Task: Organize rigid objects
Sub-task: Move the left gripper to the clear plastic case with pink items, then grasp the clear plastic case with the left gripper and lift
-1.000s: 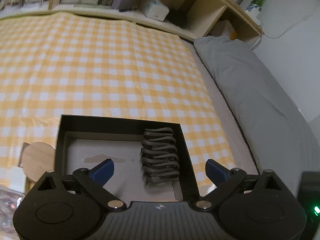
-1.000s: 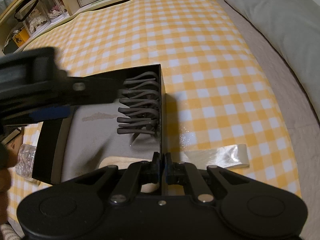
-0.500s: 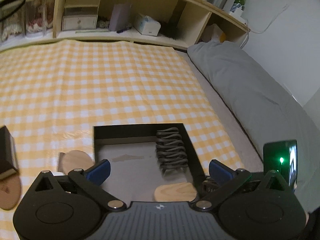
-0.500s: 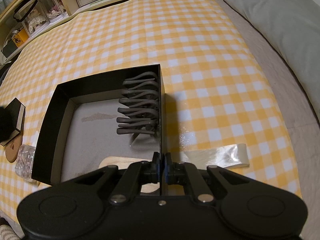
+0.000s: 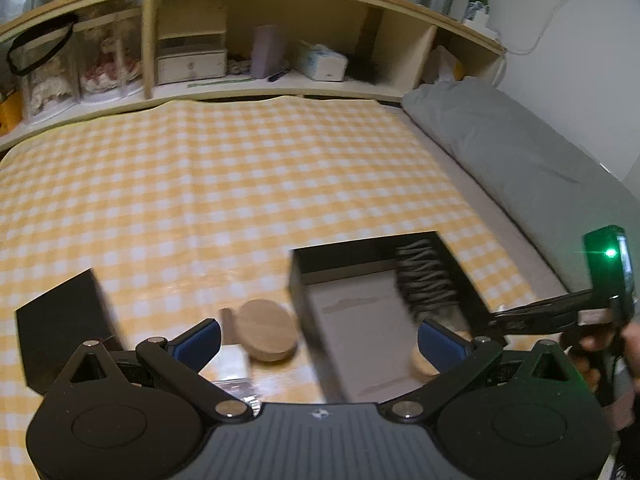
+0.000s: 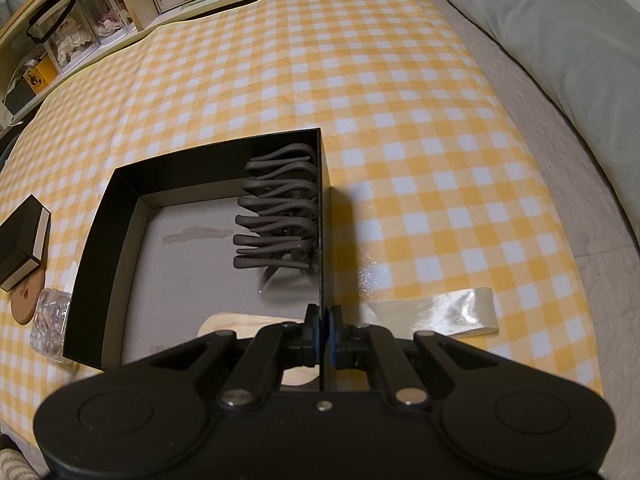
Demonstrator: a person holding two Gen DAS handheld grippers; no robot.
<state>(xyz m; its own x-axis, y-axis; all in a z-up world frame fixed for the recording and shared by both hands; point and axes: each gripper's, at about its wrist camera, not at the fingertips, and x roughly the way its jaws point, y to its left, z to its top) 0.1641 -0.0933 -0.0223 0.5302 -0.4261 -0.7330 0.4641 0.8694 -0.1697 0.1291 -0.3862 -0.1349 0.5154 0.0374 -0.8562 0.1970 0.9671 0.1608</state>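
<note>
Open yellow-checked cloth (image 6: pixel 360 80) stretches beyond the black box (image 6: pixel 96 240), offering wide passage toward the shelf (image 5: pixel 248 84). Inside the box, a rack of dark hangers (image 6: pixel 276 216) crowds its right wall, where the right claw (image 6: pixel 323 332) is clamped, and a wooden disc (image 6: pixel 240 322) lies at the near end, leaving the left floor free. Left of the box, a small black box (image 6: pixel 20 236), a cork coaster (image 6: pixel 24 300) and a clear packet (image 6: pixel 50 316) narrow the way.

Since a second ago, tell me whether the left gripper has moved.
Yes. The left gripper has pulled back and swung left: the black box, earlier centred between its fingers, now sits right, with more shelf visible.
</note>
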